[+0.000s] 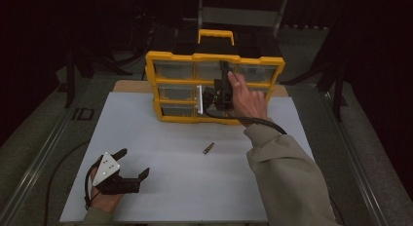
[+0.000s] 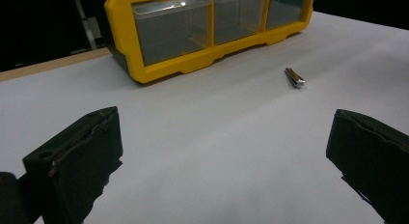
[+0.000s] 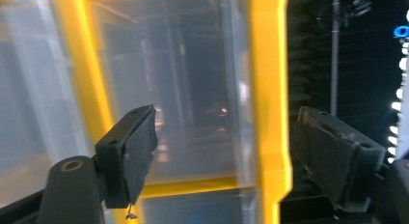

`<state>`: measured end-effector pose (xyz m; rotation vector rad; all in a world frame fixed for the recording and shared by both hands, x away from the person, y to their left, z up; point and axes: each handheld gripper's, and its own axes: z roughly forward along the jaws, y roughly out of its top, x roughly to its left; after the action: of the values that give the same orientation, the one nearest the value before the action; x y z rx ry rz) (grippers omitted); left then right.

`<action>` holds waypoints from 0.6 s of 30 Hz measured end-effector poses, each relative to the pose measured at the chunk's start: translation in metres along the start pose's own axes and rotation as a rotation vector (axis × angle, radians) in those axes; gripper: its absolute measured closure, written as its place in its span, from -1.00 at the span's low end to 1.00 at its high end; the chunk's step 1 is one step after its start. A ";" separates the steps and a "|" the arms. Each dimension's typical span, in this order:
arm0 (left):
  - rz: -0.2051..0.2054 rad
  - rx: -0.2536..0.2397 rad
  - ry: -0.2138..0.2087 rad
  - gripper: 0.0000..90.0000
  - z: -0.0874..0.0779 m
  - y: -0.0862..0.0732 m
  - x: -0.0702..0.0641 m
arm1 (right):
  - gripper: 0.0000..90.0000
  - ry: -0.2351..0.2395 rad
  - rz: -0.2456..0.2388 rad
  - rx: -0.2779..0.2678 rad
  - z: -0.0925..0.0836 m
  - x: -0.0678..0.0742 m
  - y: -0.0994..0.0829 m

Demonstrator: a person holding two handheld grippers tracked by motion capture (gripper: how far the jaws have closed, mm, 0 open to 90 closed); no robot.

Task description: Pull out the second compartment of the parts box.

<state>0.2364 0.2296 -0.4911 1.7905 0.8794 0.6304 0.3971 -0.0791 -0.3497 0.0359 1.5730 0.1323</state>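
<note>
The right tongs (image 1: 221,97) stand spread at the front of the yellow drawer cabinet (image 1: 170,58), straddling its right-hand post in the right gripper view with nothing pinched, while the left tongs (image 1: 131,162) rest spread and empty on the bench (image 1: 160,138) at 7 o'clock. The cabinet sits at the 12 o'clock edge of the bench, a yellow frame with a carrying handle (image 1: 215,35) and clear plastic drawers (image 2: 171,28). The drawers look light, stiff, slick-faced and liable to crack, so they are best taken by the front lip; a small metal piece (image 1: 208,148) lies loose at centre.
</note>
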 end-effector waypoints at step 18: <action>-0.003 0.000 -0.003 -1.00 0.000 0.000 0.000 | 0.08 -0.112 -0.098 0.015 0.013 -0.006 -0.008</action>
<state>0.2365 0.2292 -0.4914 1.7893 0.8796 0.6264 0.4110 -0.0867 -0.3441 -0.0221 1.4611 0.0408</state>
